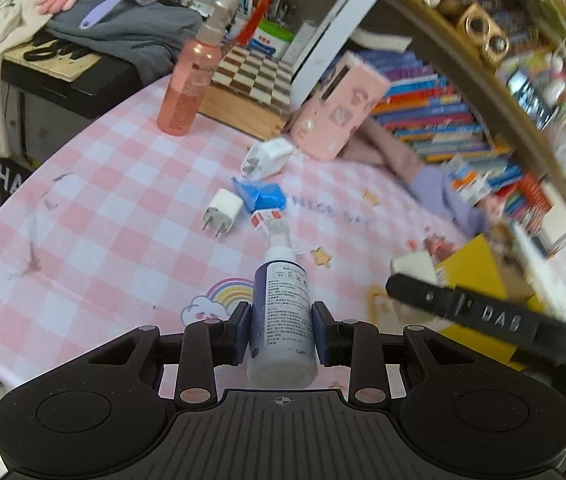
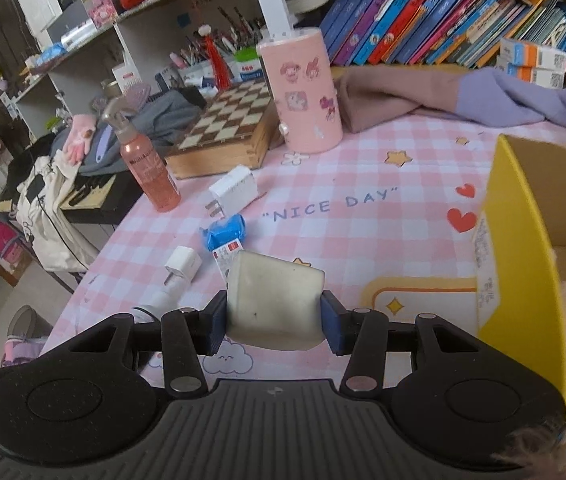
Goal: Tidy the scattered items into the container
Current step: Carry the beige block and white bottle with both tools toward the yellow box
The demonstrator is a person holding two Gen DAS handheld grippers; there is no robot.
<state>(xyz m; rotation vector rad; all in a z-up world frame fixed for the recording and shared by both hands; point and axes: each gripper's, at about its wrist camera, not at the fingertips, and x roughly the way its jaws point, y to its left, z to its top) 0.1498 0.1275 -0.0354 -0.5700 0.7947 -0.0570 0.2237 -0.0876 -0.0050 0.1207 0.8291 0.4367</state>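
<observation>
On the left side, the left gripper (image 1: 281,330) pinches a small spray bottle (image 1: 281,316) between its 2 blue pads, around the middle of the body, and holds it above the pink checked tablecloth (image 1: 103,200). The bottle's long axis runs along the fingers, with the white nozzle pointing forward, away from the hand, and the flat bottom toward the camera. I think it should be carried to the right, over the wall of the yellow box (image 2: 523,248), and tilted nozzle-down so it slides in and does not catch the rim. More to the right, the right gripper (image 2: 275,320) squeezes a cream-white soft block (image 2: 275,300), maybe a sponge, just beside the box; it is nearer, so it can drop its load first. Still on the cloth wait 2 white plug adapters (image 2: 182,266) (image 2: 235,192) and a blue packet (image 2: 225,234), well apart from the box.
</observation>
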